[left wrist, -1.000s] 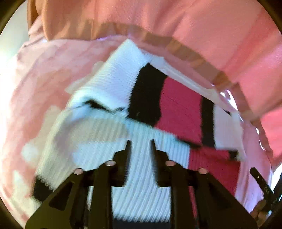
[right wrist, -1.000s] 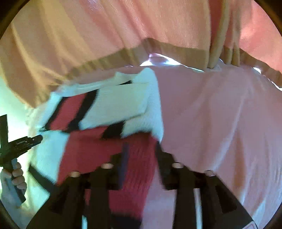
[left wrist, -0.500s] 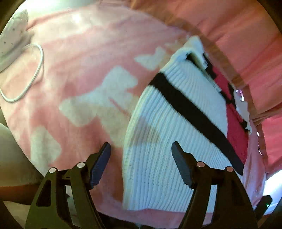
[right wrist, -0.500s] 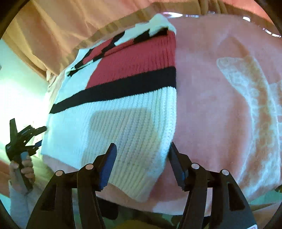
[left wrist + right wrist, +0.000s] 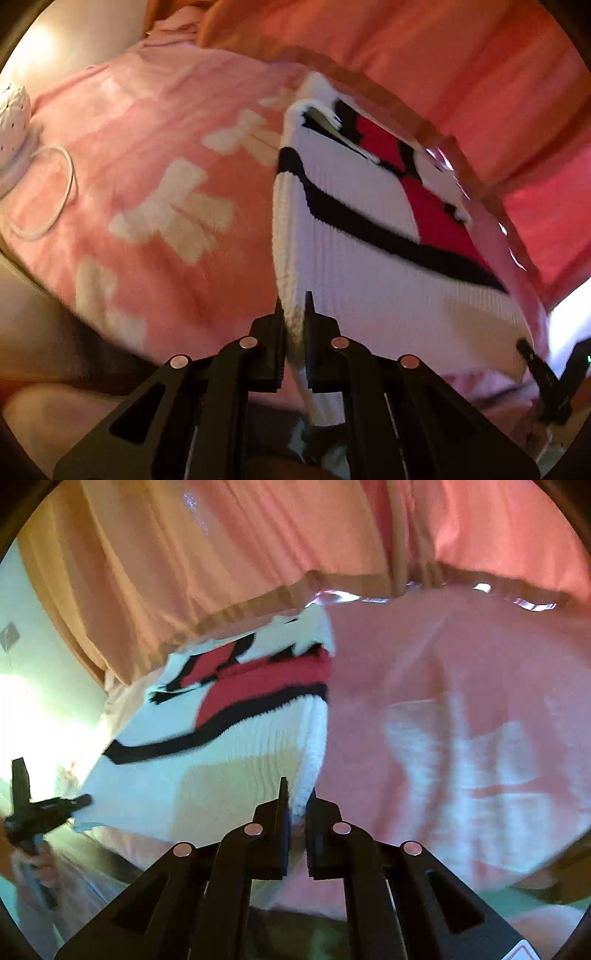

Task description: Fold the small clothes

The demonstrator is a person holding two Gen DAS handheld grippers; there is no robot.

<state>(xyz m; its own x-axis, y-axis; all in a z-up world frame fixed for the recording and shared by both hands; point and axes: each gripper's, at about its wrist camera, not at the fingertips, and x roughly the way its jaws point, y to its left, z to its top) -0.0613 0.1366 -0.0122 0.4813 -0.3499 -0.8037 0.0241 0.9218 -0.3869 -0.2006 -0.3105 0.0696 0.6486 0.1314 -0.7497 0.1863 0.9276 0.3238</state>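
A small knitted sweater [image 5: 369, 258], white with a black stripe and red blocks, lies folded on a pink blanket. My left gripper [image 5: 293, 310] is shut on the sweater's near left corner, with white knit pinched between its pads. In the right wrist view the sweater [image 5: 221, 768] stretches away to the left. My right gripper [image 5: 298, 794] has its jaws closing on the near right corner, and the pads press the white edge. Each view catches the other gripper at its margin: the right gripper [image 5: 546, 376] and the left gripper [image 5: 40, 808].
The pink blanket [image 5: 147, 184] with white bow shapes covers the surface. A white dotted object [image 5: 11, 122] and a looped white cable [image 5: 55, 192] lie at its far left. Orange-pink curtains [image 5: 221, 554] hang right behind the sweater. A hand [image 5: 33, 864] grips the left tool.
Both grippers pulled back from over the sweater to its near hem. Half a second ago they stood open there; now each is shut on a near corner.
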